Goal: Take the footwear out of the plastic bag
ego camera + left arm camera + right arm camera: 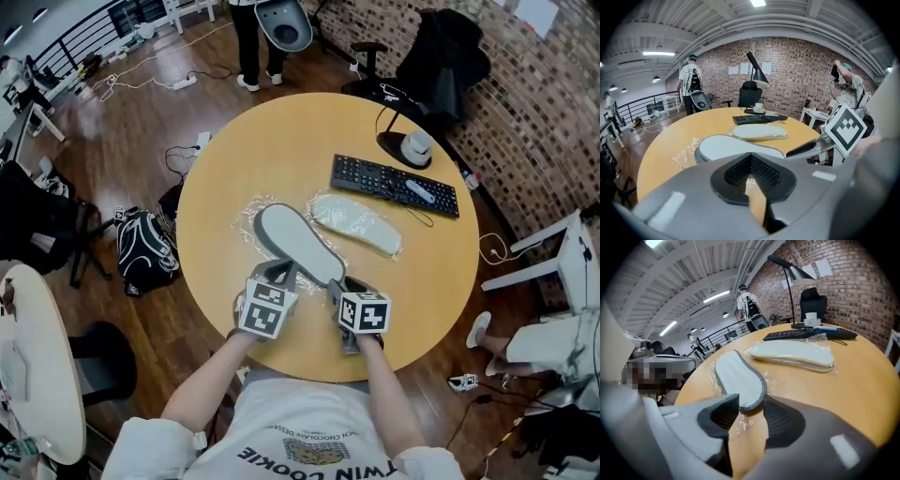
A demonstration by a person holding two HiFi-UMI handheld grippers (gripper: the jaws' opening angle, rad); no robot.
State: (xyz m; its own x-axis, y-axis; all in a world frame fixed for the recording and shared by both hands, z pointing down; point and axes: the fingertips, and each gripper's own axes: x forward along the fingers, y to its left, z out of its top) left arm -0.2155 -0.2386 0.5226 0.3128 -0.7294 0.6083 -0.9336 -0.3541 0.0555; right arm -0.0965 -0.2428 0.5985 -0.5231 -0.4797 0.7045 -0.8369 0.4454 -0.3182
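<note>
Left gripper (751,158) has its jaws closed tip to tip, with nothing visible between them. Right gripper (751,401) has its jaws spread; the near end of the grey slipper (738,376) lies between their tips, and the pads do not press on it. That slipper rests on the crumpled clear plastic bag (246,220) on the round wooden table (272,141). Just beyond it lies a pale slipper (356,225) inside clear plastic, and farther off a black keyboard (394,185).
</note>
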